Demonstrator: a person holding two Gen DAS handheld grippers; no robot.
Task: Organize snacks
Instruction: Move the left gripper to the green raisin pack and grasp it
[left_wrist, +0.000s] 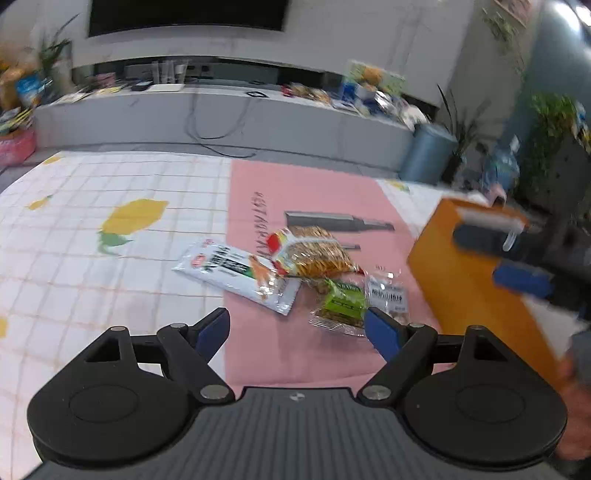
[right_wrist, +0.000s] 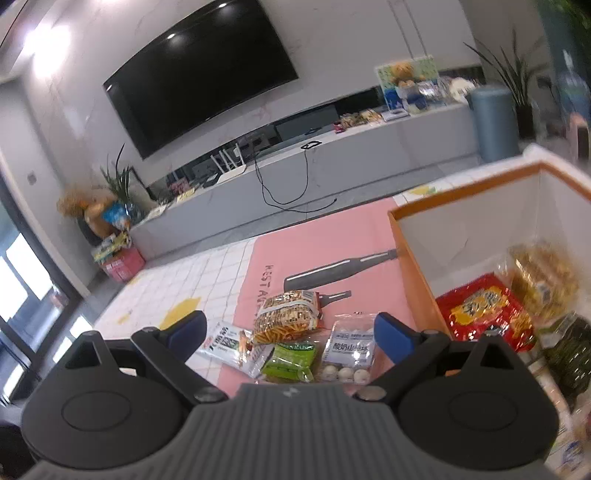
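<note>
Partial lettering "RESTA" printed on pink cloth panel (right_wrist: 332, 236) of desk; packet texts too blurred to read. Four snack packets clustered mid-desk: white flat pouch (left_wrist: 236, 275), clear noodle-snack bag (left_wrist: 314, 251), green packet (left_wrist: 341, 304), clear packet of white balls (right_wrist: 349, 350). Orange-rimmed white box (right_wrist: 465, 206) just right, holding red packet (right_wrist: 484, 310). Open cloth left. Left gripper (left_wrist: 297, 328) wide open, empty. Right gripper (right_wrist: 290, 332) opening wide, empty.

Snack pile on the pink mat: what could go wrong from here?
1. The orange noodle packet lies on the white flat pouch; lifting one may drag the other.
2. The green wrapped snack and the clear bag of white balls touch, so wide-open jaws may pinch both.
3. Both grippers aim at one pile beside the orange-walled box; collision is possible.
</note>
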